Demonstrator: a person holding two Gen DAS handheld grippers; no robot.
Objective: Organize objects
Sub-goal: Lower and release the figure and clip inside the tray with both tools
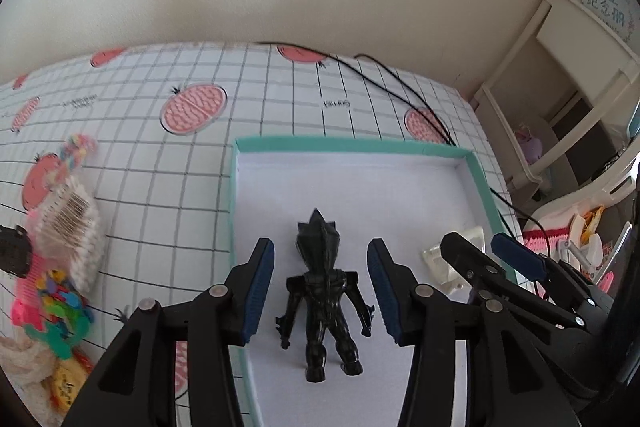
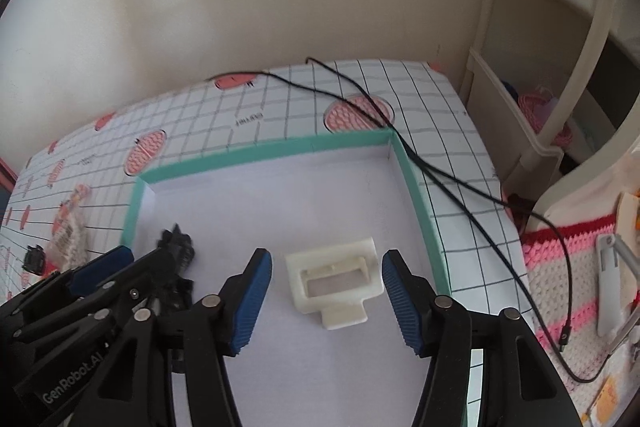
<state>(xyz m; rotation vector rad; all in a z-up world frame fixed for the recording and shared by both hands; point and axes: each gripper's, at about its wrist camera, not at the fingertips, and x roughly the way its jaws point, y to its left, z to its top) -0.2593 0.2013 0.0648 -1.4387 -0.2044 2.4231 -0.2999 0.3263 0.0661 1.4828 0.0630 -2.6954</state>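
- One shallow box (image 1: 486, 187) with a teal rim and a white floor lay on the gridded tablecloth (image 1: 160, 167); both tools were held over it.
- Left gripper (image 1: 321, 285): jaws apart, gripping nothing. One black toy figure (image 1: 322, 291) lay flat on the box floor between the two blue pads, touching neither, head pointing away from the tool.
- Right gripper (image 2: 327, 301): jaws apart, empty. One cream plastic clip (image 2: 336, 281) lay on the box floor between its pads, clear of both.
- Counted inside the box: two objects, the figure to the left of the clip.
- Outside the box, left of the left gripper: one pack of cotton swabs (image 1: 74, 227) and a heap of coloured small items (image 1: 60, 303), number indeterminable.
- Two black cables (image 2: 440, 179) crossed the far right corner of the box.
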